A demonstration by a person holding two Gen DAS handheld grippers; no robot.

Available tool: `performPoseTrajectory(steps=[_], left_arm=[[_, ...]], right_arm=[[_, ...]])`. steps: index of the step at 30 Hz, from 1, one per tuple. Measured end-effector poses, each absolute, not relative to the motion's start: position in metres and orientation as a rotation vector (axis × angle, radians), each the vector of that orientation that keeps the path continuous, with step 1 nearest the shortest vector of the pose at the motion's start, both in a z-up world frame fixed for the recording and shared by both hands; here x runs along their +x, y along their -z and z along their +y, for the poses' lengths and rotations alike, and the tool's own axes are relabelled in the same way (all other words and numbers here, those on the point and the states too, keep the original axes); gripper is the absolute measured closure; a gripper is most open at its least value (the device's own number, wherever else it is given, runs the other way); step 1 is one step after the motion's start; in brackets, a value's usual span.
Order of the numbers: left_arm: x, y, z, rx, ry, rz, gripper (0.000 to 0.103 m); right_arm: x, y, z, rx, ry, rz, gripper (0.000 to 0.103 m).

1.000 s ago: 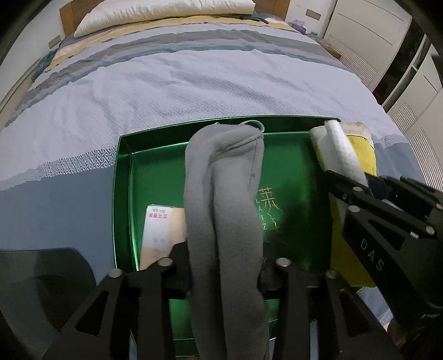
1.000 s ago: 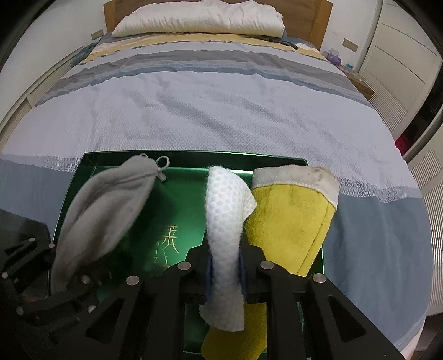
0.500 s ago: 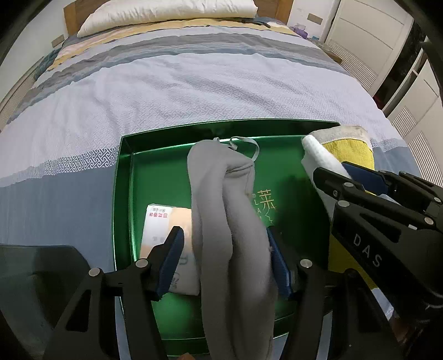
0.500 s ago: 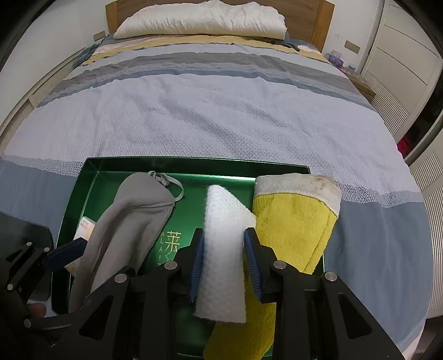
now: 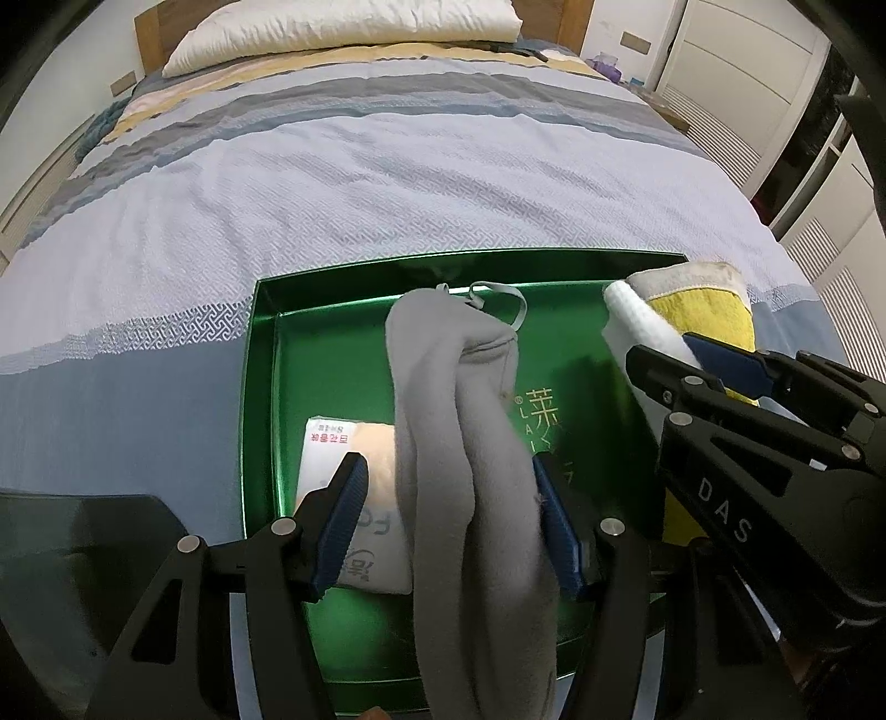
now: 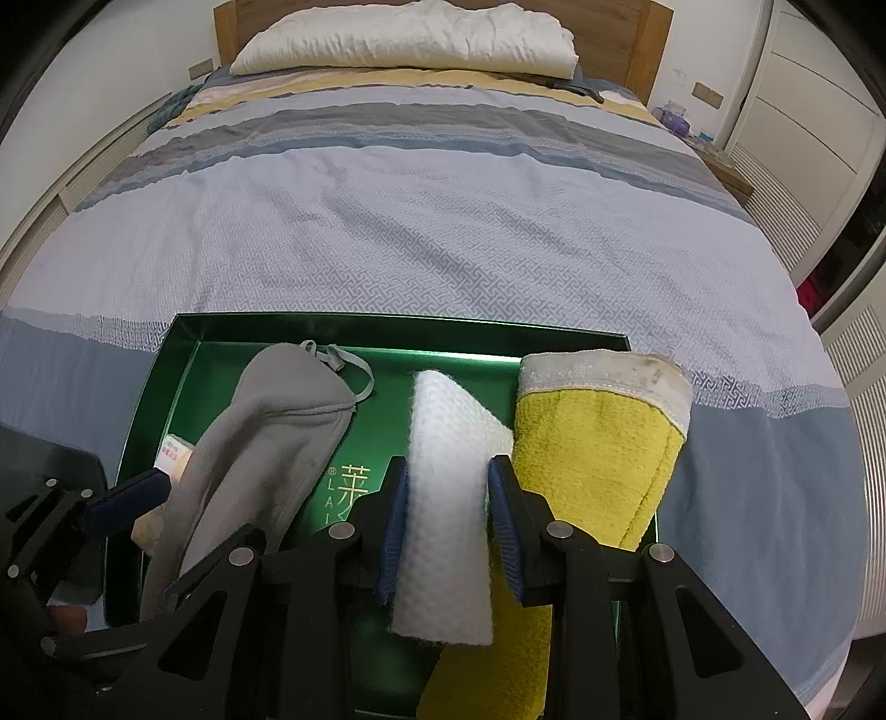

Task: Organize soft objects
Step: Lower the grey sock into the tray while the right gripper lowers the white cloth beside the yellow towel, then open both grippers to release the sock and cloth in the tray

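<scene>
**Both cloths let go over the green tray**

Green tray [image 6: 183,343] sat on the bed [image 6: 443,221], near the foot end. Left gripper [image 5: 448,515] had its jaws parted to a middling width; the grey pouch [image 5: 459,415] lay between them, draped into the tray, a clear gap showing at the left pad, the right pad just beside the fabric. Not gripped, as far as could be seen. Right gripper [image 6: 448,526] had jaws narrow, loosely either side of the white cloth [image 6: 443,471]; slim gaps on both sides, so the cloth looked released too, resting on the tray.

From the right wrist view: grey pouch [image 6: 266,443] at 9 o'clock of the white cloth, yellow towel [image 6: 598,454] at 3 o'clock, touching it, its right edge hanging over the tray rim. A small wrapped packet [image 5: 354,471] lay flat on the tray floor, partly under the pouch, at 8 o'clock of it. Pillow [image 6: 404,33] far off at 12 o'clock by the headboard.

Step in hand, by judgement: placing, release end. Three soft items lay side by side in the tray. Next move likely called for backing both grippers straight out toward 6 o'clock without snagging fabric; the pouch's loop [image 5: 498,299] and the loose lower end of the white cloth could catch a pad. The yellow towel may have needed a nudge inward off the rim.
</scene>
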State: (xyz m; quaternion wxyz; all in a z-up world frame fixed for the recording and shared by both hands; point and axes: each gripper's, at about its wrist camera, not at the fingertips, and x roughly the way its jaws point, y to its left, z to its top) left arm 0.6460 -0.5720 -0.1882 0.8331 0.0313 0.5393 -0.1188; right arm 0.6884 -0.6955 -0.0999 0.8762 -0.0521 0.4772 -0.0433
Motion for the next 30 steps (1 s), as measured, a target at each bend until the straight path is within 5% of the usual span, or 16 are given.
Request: performPoseTrajectory(steps=[30], left_arm=[[0.638, 0.170, -0.566, 0.090, 0.223, 1.072, 0.049]], right_arm=[[0.681, 0.079, -0.685, -0.122, 0.074, 0.960, 0.069]])
